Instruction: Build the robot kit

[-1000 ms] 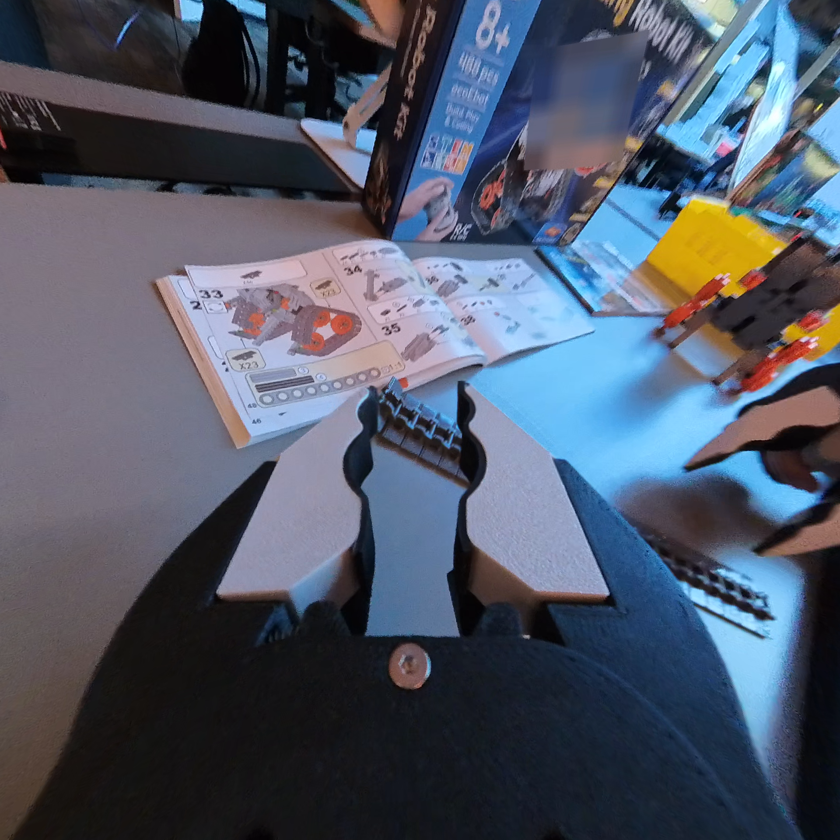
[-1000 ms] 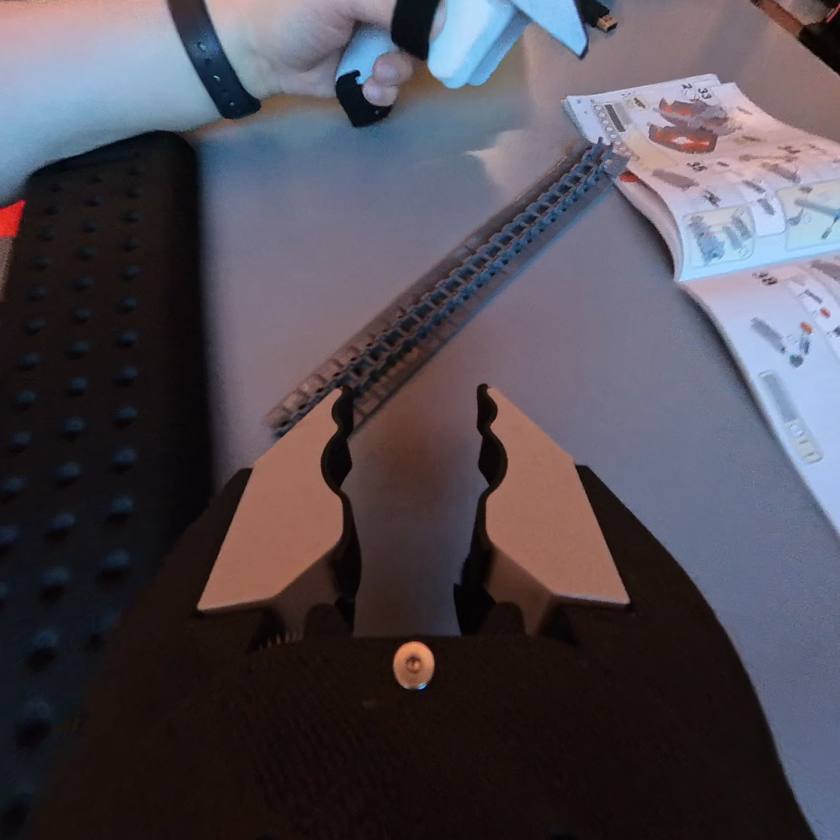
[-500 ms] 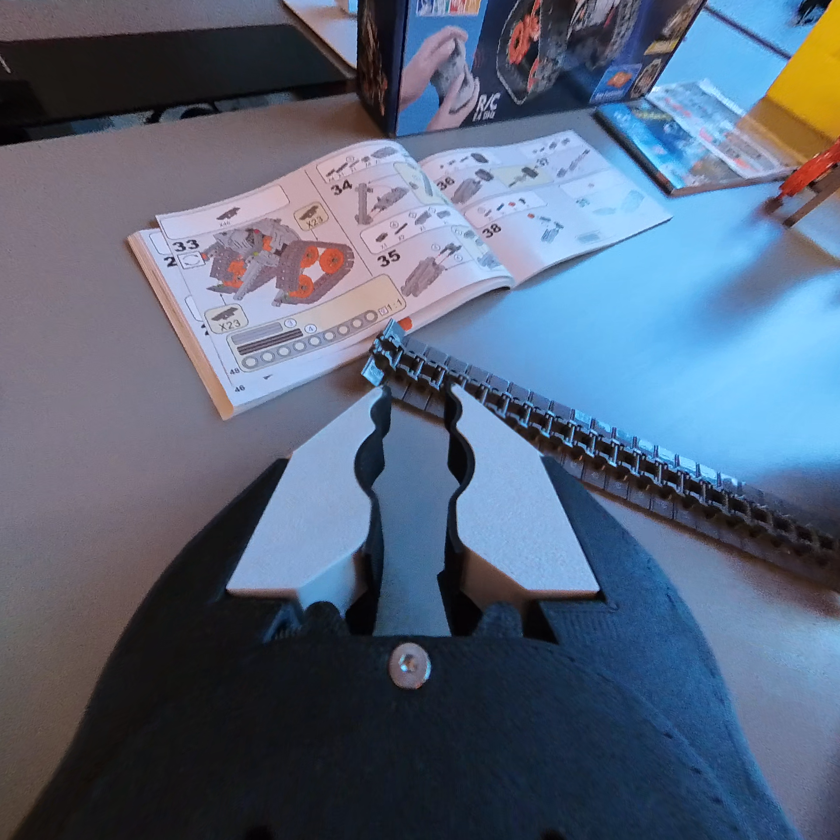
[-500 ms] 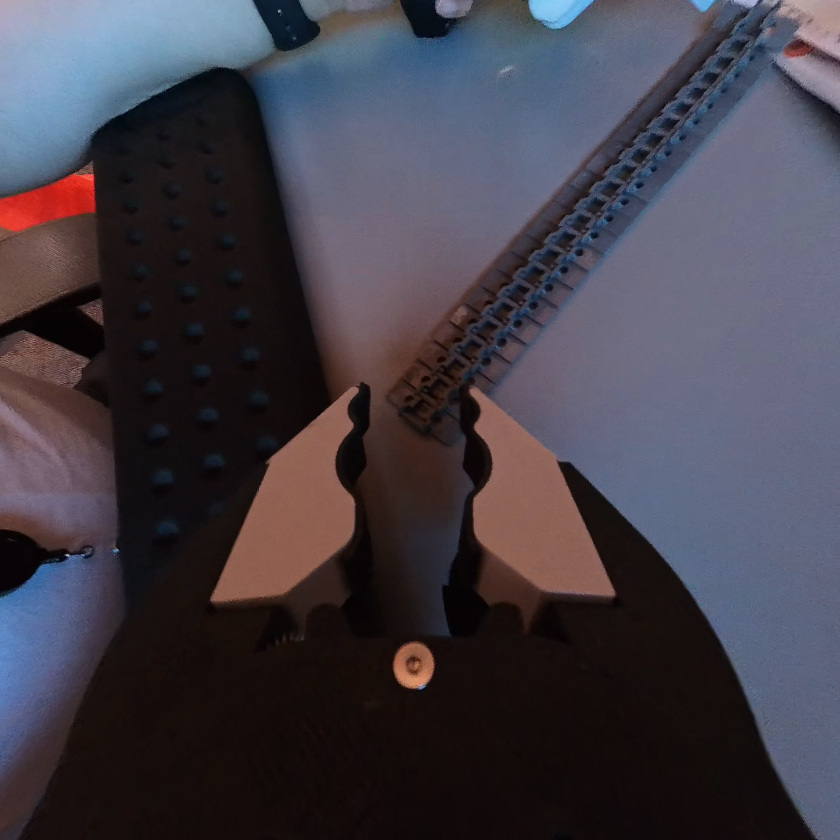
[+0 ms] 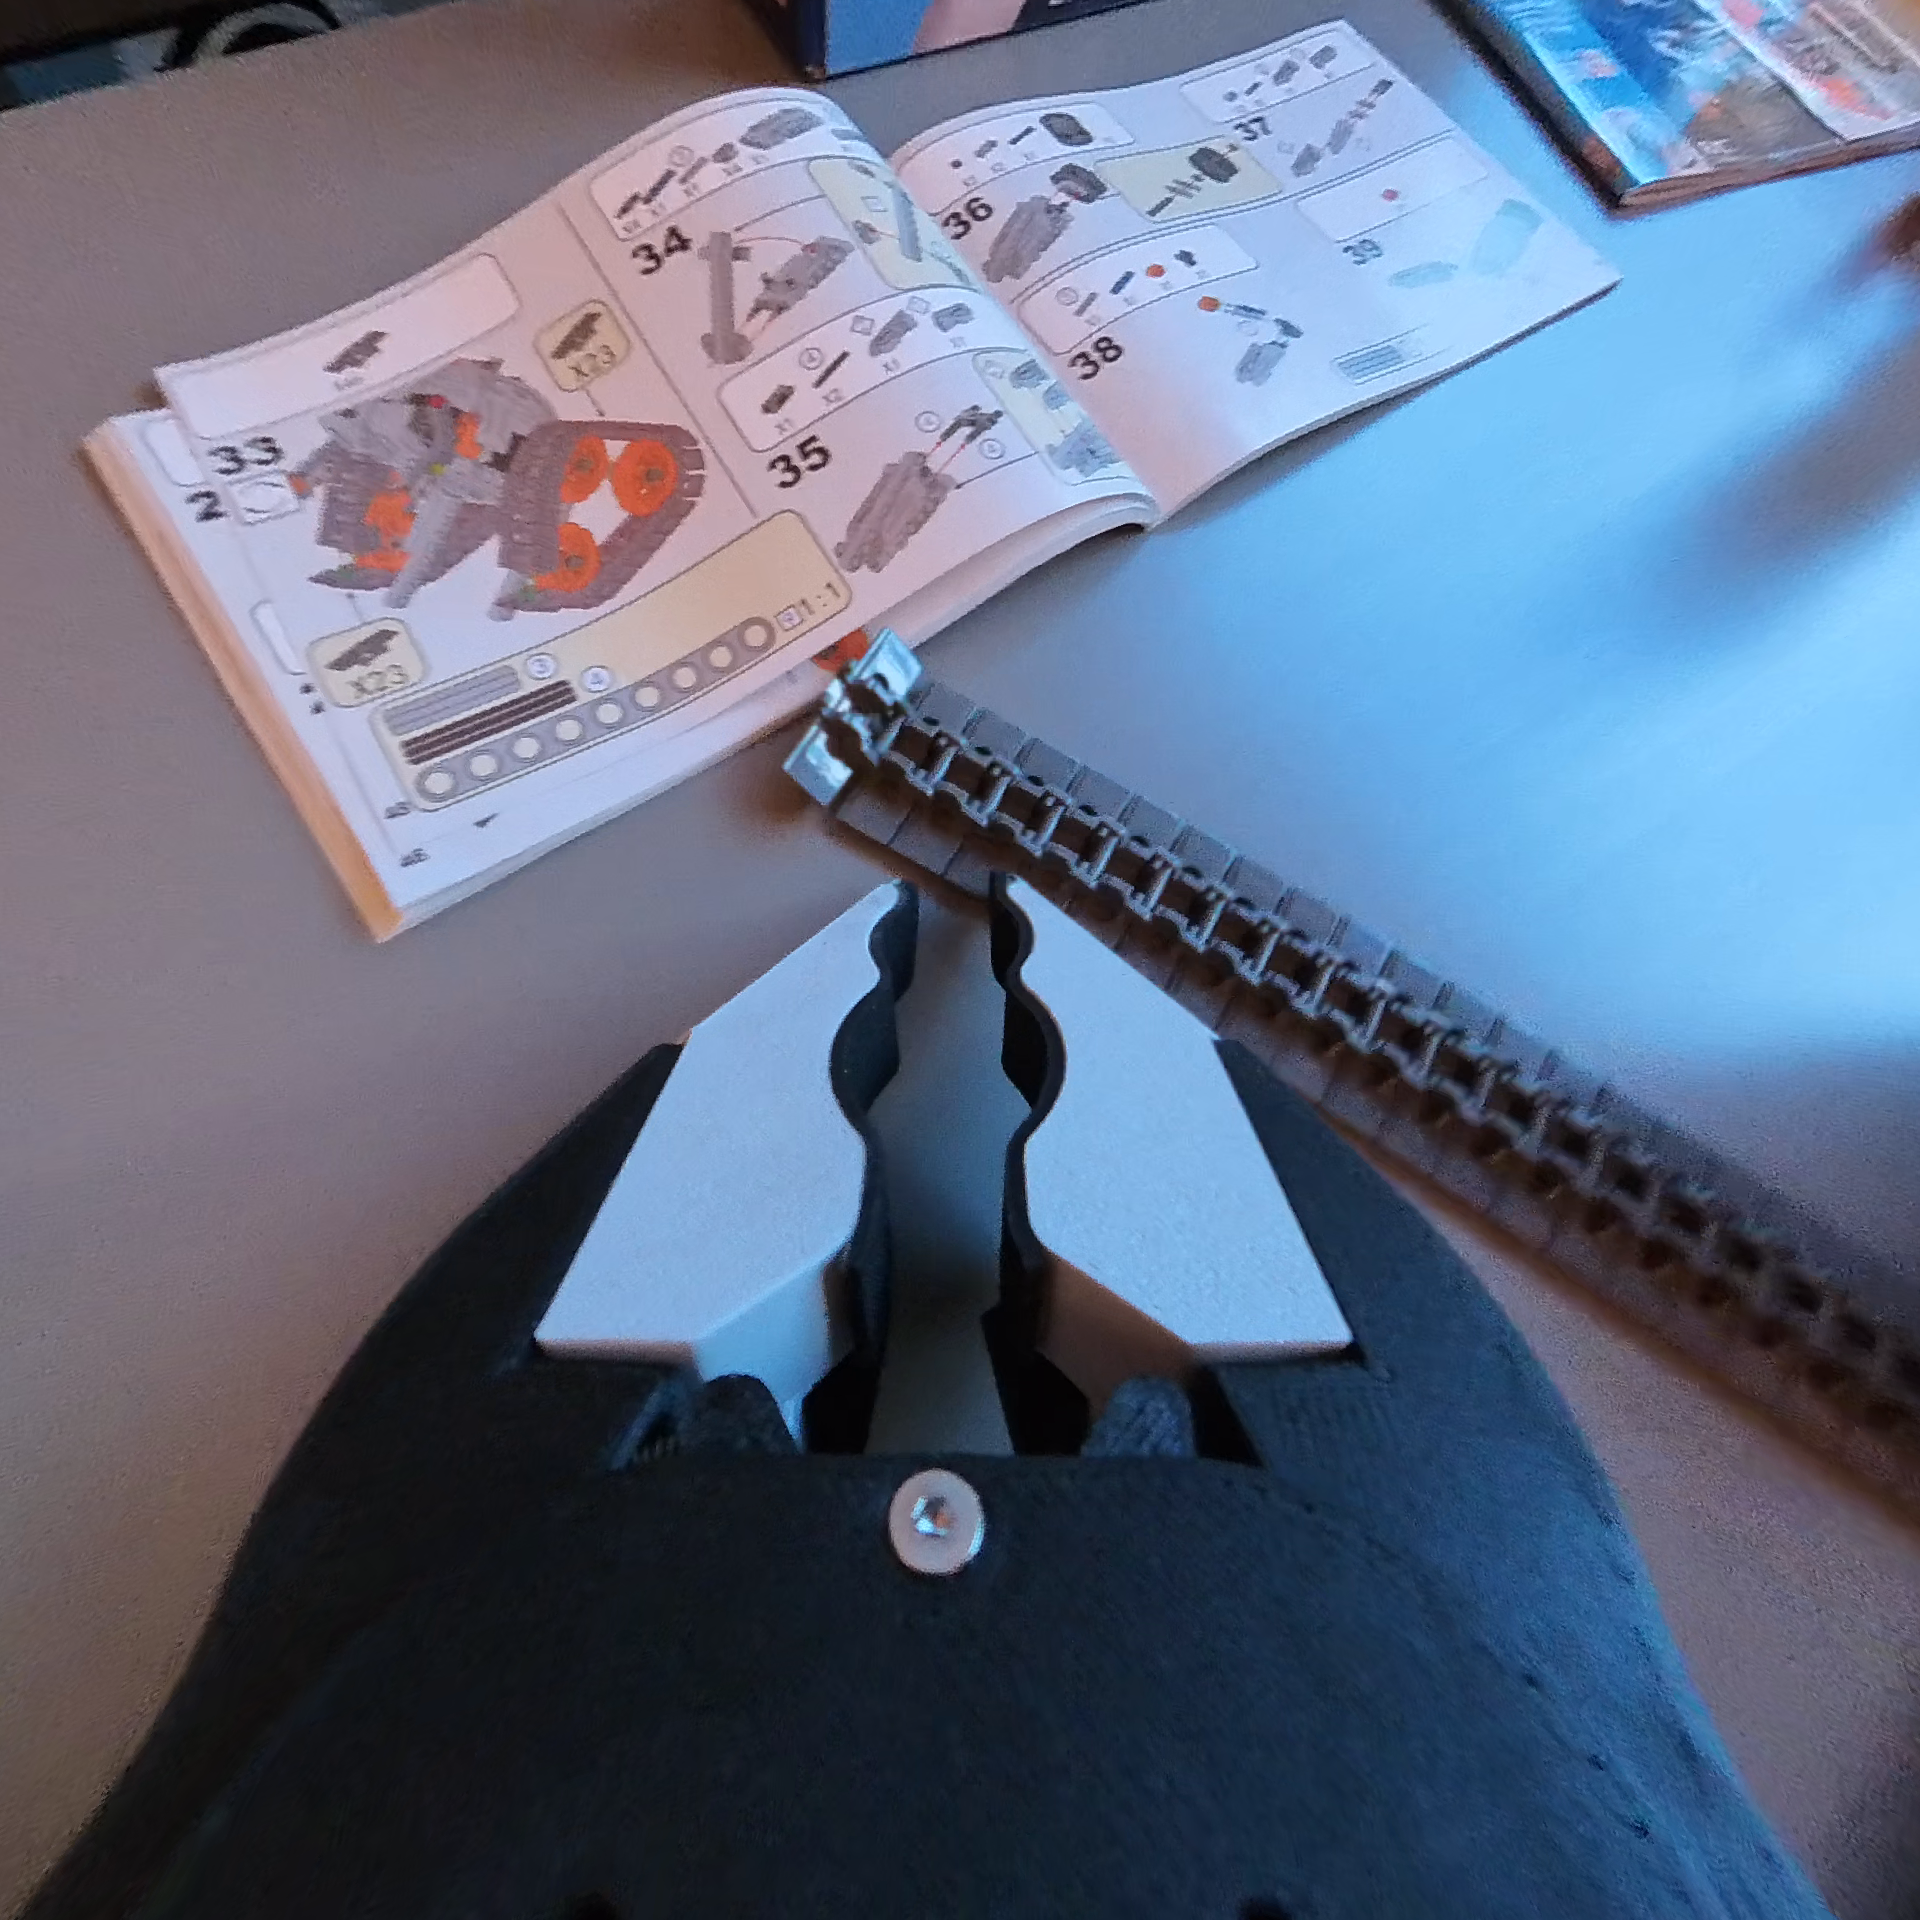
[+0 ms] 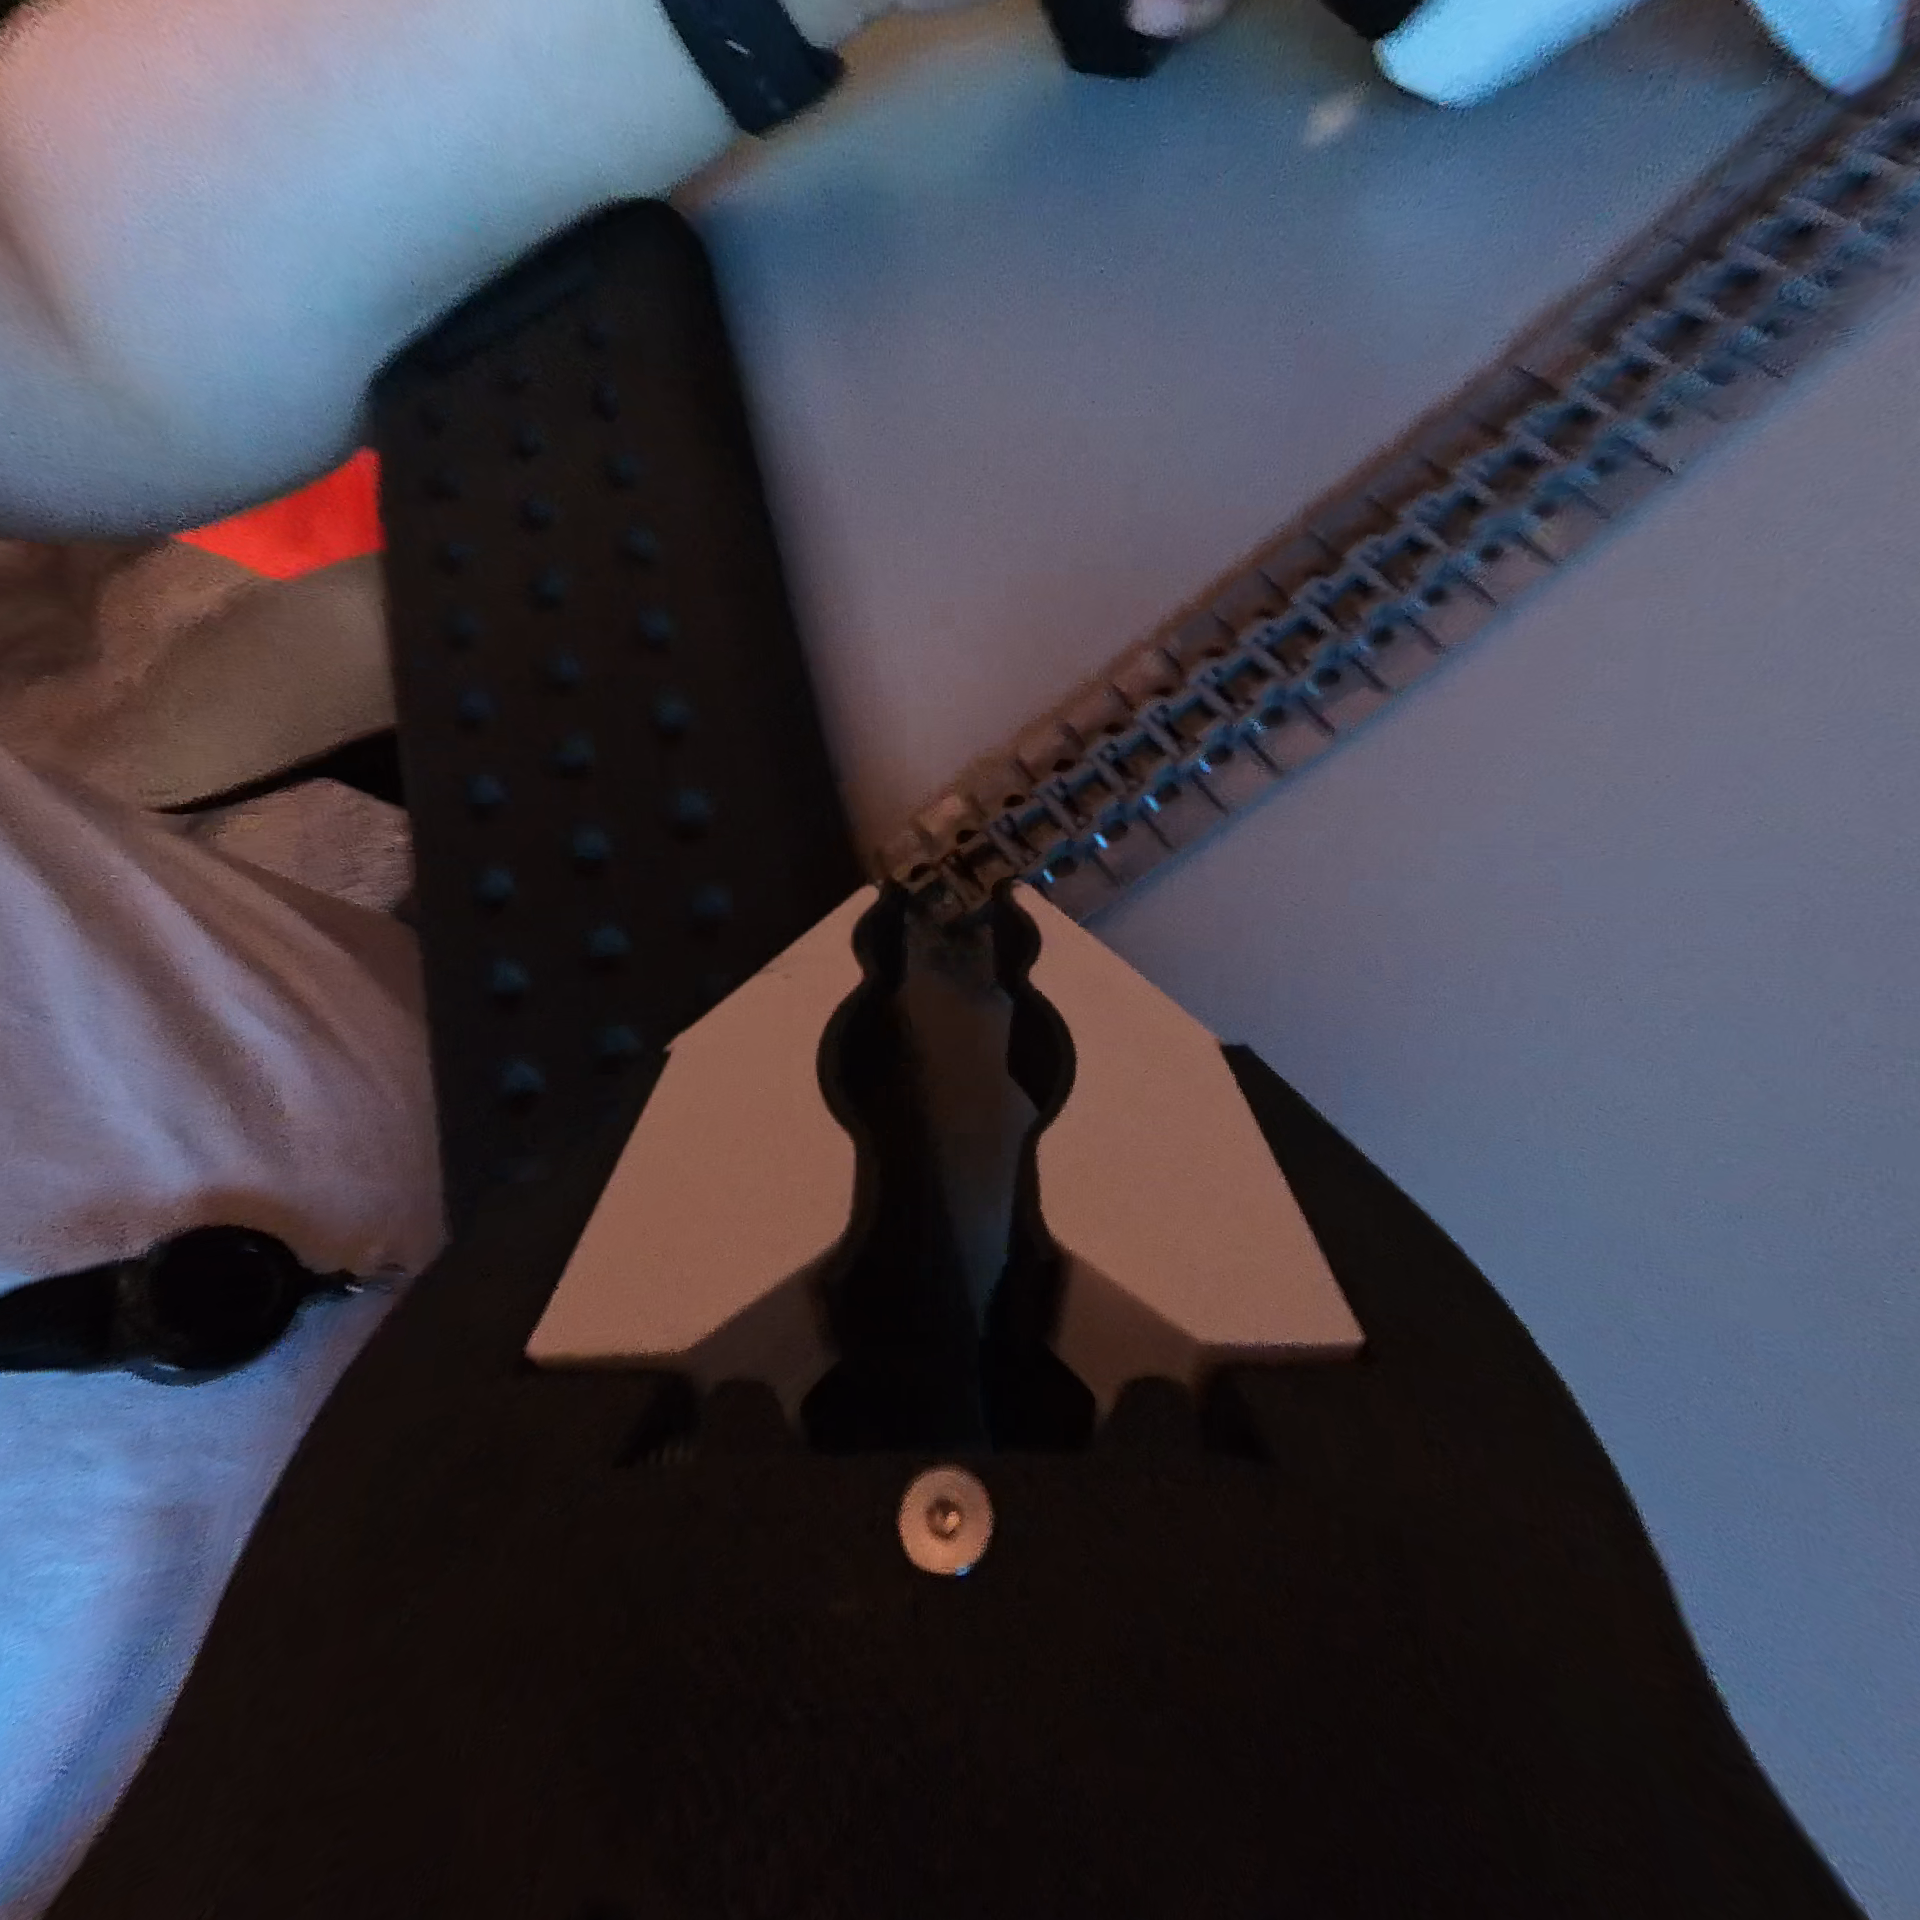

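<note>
A long grey toy track strip (image 5: 1299,997) lies slantwise on the grey table (image 5: 208,1143). My left gripper (image 5: 954,896) has only a narrow gap between its fingers, with bare table showing in it. Its tips rest against the near edge of the strip, close to the strip's left end. In the right wrist view the strip (image 6: 1351,665) runs up to the right. My right gripper (image 6: 951,899) is shut on its near end, which sits pinched between the tips.
An open instruction booklet (image 5: 727,416) lies just beyond the strip's left end, with a small orange part (image 5: 840,649) at its edge. A magazine (image 5: 1714,94) lies far right. A black studded plate (image 6: 582,675) and a person's forearm (image 6: 312,260) lie left of my right gripper. My hands' fingertips stand some 25 cm from each other.
My left gripper moved closer to the strip's left end and its gap narrowed. My right gripper moved onto the strip's other end and closed on it.
</note>
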